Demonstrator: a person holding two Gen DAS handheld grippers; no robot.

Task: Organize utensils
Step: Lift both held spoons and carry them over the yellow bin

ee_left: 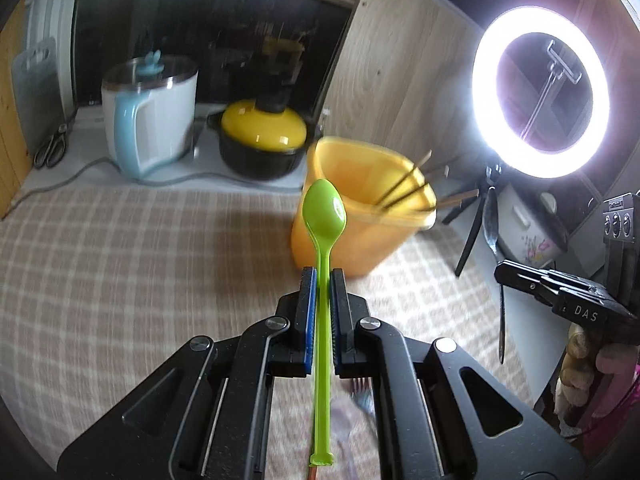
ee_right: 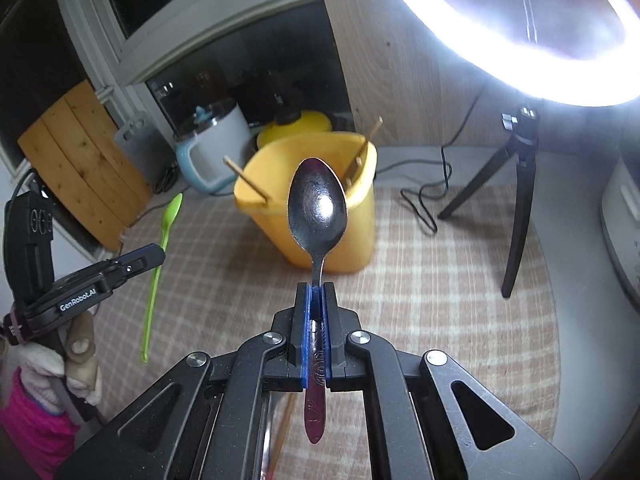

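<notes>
My left gripper is shut on a green plastic spoon, bowl pointing forward, just short of the yellow utensil holder. Several wooden chopsticks lean inside the holder. My right gripper is shut on a metal spoon, bowl up, in front of the same yellow holder. In the right wrist view the left gripper with the green spoon is at the left. In the left wrist view the right gripper with the metal spoon is at the right.
A checked cloth covers the table. A fork and a chopstick lie under the grippers. Behind stand a white kettle, a yellow-lidded black pot and scissors. A ring light on a tripod stands at the right.
</notes>
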